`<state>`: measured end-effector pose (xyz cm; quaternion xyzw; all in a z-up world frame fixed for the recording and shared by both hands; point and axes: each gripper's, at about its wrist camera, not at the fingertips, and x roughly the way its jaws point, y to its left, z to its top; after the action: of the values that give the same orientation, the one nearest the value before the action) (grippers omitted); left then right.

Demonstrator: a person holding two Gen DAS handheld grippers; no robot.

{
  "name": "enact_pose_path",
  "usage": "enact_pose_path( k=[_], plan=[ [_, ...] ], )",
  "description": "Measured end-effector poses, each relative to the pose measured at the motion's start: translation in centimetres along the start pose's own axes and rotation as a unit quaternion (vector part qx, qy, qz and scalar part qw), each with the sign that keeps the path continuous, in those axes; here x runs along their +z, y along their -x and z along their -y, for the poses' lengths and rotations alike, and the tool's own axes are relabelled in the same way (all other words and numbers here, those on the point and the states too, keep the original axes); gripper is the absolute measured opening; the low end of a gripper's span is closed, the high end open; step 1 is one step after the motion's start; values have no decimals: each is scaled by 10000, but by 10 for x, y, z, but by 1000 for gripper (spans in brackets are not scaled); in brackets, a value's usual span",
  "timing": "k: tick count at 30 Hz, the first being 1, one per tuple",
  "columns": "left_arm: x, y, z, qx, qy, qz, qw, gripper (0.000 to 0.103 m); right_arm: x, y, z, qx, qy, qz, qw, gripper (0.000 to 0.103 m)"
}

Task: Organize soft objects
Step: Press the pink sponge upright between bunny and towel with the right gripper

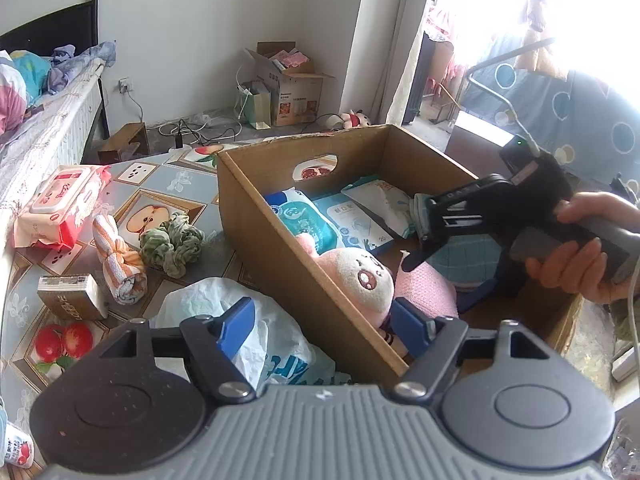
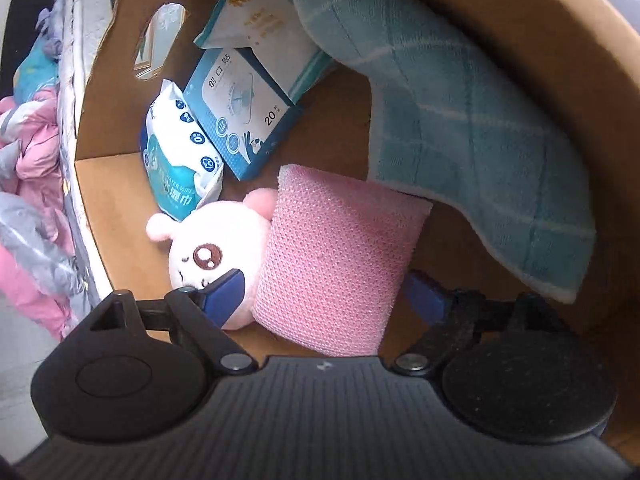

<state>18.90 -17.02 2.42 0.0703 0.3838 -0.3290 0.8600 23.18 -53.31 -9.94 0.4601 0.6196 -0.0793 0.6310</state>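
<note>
My right gripper (image 2: 322, 300) stands open astride the pink mesh sponge (image 2: 336, 256) lying on the brown cardboard box (image 2: 500, 8) floor; lifting carelessly could snag it or drag the pink plush toy (image 2: 208, 256) touching it. My left gripper (image 1: 324, 326) hangs open over the box's near wall, empty. The toy's body is hidden.

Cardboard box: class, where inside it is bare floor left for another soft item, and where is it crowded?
Bare floor of the cardboard box shows between the blue carton and the teal towel, and in the corner left of the plush toy. It is crowded around the pink sponge, which touches the toy.
</note>
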Motion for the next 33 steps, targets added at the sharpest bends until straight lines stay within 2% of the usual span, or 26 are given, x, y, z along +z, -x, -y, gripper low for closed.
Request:
enact_pose_path(
  k=[2, 6, 8, 9, 14, 17, 20, 22, 26, 28, 31, 33],
  plan=[
    [-1, 1, -3, -21, 26, -3, 10000, 76, 3, -11, -6, -177, -121, 50, 9998, 97],
    [-3, 7, -7, -79, 78, 42, 9999, 77, -4, -22, -13, -284, 36, 294, 9992, 97],
    [-4, 8, -9, -105, 75, 47, 9999, 77, -10, -15, -12, -235, 138, 471, 9985, 91],
    [-4, 8, -9, -111, 64, 41, 9999, 77, -14, -10, -10, -244, 161, 536, 9981, 82],
    [-5, 8, -10, -136, 40, 30, 9999, 77, -31, 10, 6, -129, 221, 702, 9972, 80],
    [-6, 7, -10, -131, 46, 13, 9999, 77, -51, 27, -3, 33, 662, 737, 9951, 80],
    [-5, 6, -10, -98, 67, -4, 9999, 77, -57, 49, -24, 284, 1319, 879, 9869, 80],
    [-5, 8, -9, -74, 67, 3, 10000, 77, -51, 58, -38, 355, 1641, 1066, 9800, 80],
    [-6, 11, -8, 17, 47, 27, 10000, 77, -14, 40, -47, 762, 1778, 596, 9793, 80],
    [-7, 11, -9, 66, 79, 19, 9999, 77, 7, 19, -46, 619, 1824, 401, 9805, 80],
    [-7, 11, -12, 132, 136, -8, 9998, 77, 30, -10, -39, 73, 1895, 238, 9816, 80],
    [-7, 9, -14, 179, 143, -40, 9997, 77, 37, -13, -31, -284, 2022, 213, 9787, 80]
  ],
)
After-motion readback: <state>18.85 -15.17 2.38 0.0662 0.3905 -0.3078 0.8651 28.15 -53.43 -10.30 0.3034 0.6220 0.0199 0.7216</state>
